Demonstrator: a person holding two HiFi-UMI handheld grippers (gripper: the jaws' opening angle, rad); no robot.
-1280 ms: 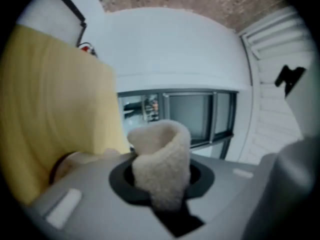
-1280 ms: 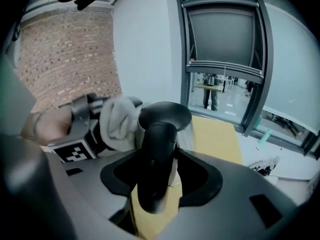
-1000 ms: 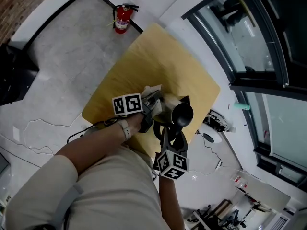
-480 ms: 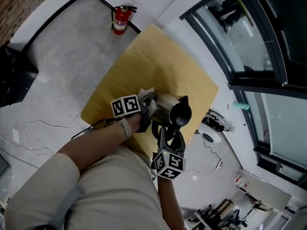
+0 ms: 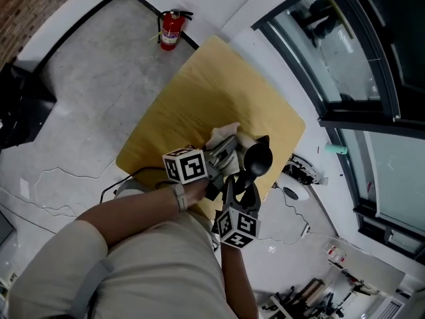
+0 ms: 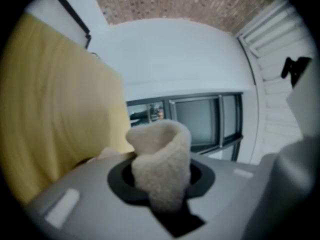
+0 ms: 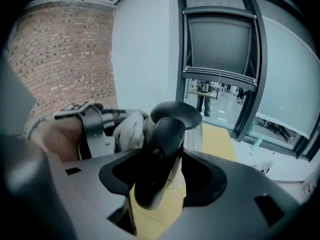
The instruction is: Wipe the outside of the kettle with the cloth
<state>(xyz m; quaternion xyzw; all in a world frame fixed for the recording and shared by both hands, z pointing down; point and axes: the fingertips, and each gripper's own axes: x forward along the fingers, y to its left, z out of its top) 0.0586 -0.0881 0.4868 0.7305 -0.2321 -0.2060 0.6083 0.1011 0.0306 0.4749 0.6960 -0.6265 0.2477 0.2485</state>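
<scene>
A steel kettle with a black lid (image 5: 257,158) stands near the front of the yellow table (image 5: 199,92). Its black handle (image 7: 157,159) runs between the jaws of my right gripper (image 5: 240,182). These jaws have just been opening, and a strip of table shows between the handle and the right jaw. My left gripper (image 5: 221,153) is shut on a cream fleece cloth (image 6: 162,159), folded between its jaws. It holds the cloth (image 5: 224,137) against the kettle's far left side, level with the lid (image 7: 175,113). The steel body is mostly hidden behind cloth and grippers.
A red fire extinguisher (image 5: 171,28) stands on the grey floor beyond the table's far corner. Tall dark-framed windows (image 5: 358,58) run along the right. Cables and small items (image 5: 295,168) lie on the floor by the table's right edge.
My left gripper has risen with the cloth, from the kettle's left flank up beside the lid. More cloth now covers the steel body. The right gripper has stayed in place.
</scene>
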